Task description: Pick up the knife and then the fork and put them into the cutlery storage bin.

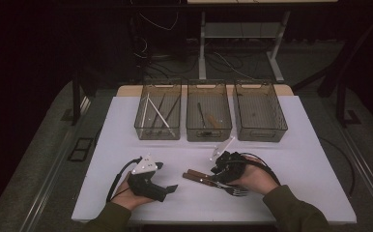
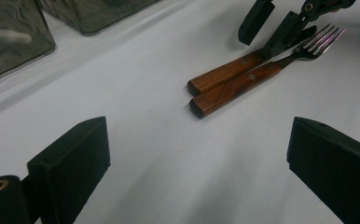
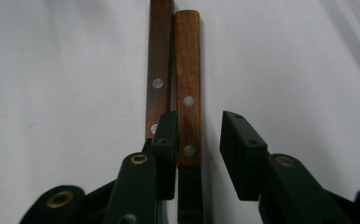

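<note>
Two wooden-handled utensils lie side by side on the white table (image 1: 291, 145). One is a fork (image 2: 243, 84), (image 1: 240, 192), whose handle (image 3: 161, 46) is the left one in the right gripper view. The other utensil (image 2: 225, 72), (image 3: 187, 56) has a dark head that is partly covered. My right gripper (image 1: 216, 175), (image 3: 201, 119), (image 2: 271, 28) is down over their necks. It is open, with the second utensil's handle between its jaws and a gap on one side. My left gripper (image 1: 166, 177) rests in a hand at the front left, open wide with bare table between its jaws.
Three clear bins stand in a row at the back. The left bin (image 1: 158, 126) holds white and dark sticks, the middle bin (image 1: 208, 129) holds a few utensils, and the right bin (image 1: 260, 129) looks bare inside. Beyond the table's edge, cables lie on the floor.
</note>
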{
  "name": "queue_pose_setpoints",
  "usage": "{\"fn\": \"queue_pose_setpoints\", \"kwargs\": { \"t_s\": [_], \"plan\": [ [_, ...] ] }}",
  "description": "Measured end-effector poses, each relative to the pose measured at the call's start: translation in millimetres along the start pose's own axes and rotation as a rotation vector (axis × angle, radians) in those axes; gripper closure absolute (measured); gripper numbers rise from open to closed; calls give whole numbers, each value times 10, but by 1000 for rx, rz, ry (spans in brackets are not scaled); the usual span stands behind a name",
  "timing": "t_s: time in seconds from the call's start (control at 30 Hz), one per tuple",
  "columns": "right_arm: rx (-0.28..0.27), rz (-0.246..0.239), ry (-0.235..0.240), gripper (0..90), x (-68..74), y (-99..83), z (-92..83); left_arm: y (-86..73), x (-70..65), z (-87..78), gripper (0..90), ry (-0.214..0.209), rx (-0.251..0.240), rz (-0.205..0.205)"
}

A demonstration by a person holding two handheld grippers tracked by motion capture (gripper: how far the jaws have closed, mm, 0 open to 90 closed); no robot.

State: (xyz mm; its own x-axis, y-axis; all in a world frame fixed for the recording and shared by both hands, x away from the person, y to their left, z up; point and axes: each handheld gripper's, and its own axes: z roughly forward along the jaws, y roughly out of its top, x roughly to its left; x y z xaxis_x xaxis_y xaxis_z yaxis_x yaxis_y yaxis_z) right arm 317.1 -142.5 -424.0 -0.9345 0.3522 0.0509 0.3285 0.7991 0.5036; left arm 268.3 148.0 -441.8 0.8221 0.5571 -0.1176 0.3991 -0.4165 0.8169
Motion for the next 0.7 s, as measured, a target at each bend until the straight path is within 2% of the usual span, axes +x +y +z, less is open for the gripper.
{"fn": "queue_pose_setpoints", "kwargs": {
  "t_s": [0.33,0.47,0.7],
  "plan": [
    [83,-43,16,726,10,46,47,3,-2,7,45,-4,1,2],
    [130,-60,4,717,12,110,76,4,-3,5,46,-6,0,3],
    [228,-58,7,719,10,243,114,6,-8,6,46,-8,1,7]
  ]
}}
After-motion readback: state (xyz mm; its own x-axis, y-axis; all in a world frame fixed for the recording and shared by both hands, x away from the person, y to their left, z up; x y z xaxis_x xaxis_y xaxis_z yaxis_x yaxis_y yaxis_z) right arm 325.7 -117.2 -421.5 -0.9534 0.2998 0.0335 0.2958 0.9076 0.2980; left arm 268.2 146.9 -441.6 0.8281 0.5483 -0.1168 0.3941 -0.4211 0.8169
